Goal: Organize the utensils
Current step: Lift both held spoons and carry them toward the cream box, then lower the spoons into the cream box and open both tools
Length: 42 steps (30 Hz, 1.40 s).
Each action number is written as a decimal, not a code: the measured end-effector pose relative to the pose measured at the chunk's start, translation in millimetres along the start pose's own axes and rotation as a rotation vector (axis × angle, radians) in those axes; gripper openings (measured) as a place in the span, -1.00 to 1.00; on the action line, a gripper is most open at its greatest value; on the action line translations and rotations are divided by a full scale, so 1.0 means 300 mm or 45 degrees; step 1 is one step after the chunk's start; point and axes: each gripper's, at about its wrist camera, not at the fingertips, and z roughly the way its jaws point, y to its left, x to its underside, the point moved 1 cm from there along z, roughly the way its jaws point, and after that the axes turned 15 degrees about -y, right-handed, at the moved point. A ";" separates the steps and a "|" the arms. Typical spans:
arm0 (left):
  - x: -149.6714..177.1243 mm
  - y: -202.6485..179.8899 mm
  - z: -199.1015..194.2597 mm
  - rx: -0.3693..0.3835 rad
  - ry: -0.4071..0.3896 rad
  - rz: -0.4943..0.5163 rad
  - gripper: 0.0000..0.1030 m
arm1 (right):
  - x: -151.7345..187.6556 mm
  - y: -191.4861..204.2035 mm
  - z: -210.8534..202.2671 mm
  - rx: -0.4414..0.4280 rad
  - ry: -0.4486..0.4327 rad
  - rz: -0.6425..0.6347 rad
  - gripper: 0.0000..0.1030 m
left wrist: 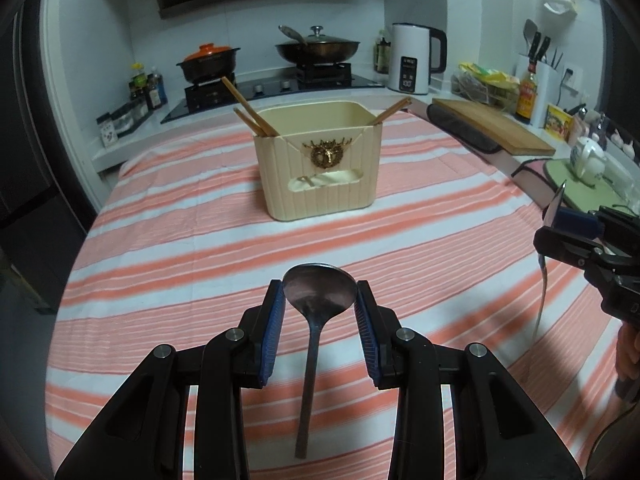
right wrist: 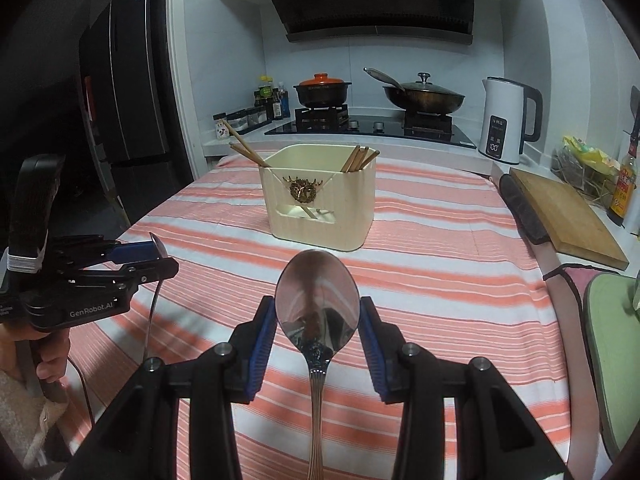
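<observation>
Both grippers loaded, one spoon each

Left gripper (left wrist: 320, 292): pads clamped on the bowl edges of a plain spoon (left wrist: 316, 300). Bowl sits at the fingertips, handle runs straight back toward the camera and hangs down below the jaws. Long axis in line with the fingers

Right gripper (right wrist: 318, 308): same grasp, pads pinching the bowl of a shinier patterned-handle spoon (right wrist: 318, 296), handle trailing back and down along the finger line

Target is the cream utensil holder (left wrist: 316, 168), upright on the striped tablecloth (left wrist: 180, 240), straight ahead of both jaws and well apart from them. Chopsticks (left wrist: 248, 108) already lean out of its back corners, left and right sides; the middle of the opening looks free

Key relation: spoons are held bowl-forward with handles hanging, so the handle is the end to go down into the holder's open top

Pose: both grippers held level above the cloth, side by side, pointing at the holder. Neither looks clearly nearer; the right view has the holder slightly left of centre, the left view about centred
</observation>
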 end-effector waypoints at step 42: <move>-0.414 0.143 -0.068 0.232 -0.194 -0.243 -0.32 | -0.420 -0.055 0.076 -0.078 -0.204 0.106 -0.20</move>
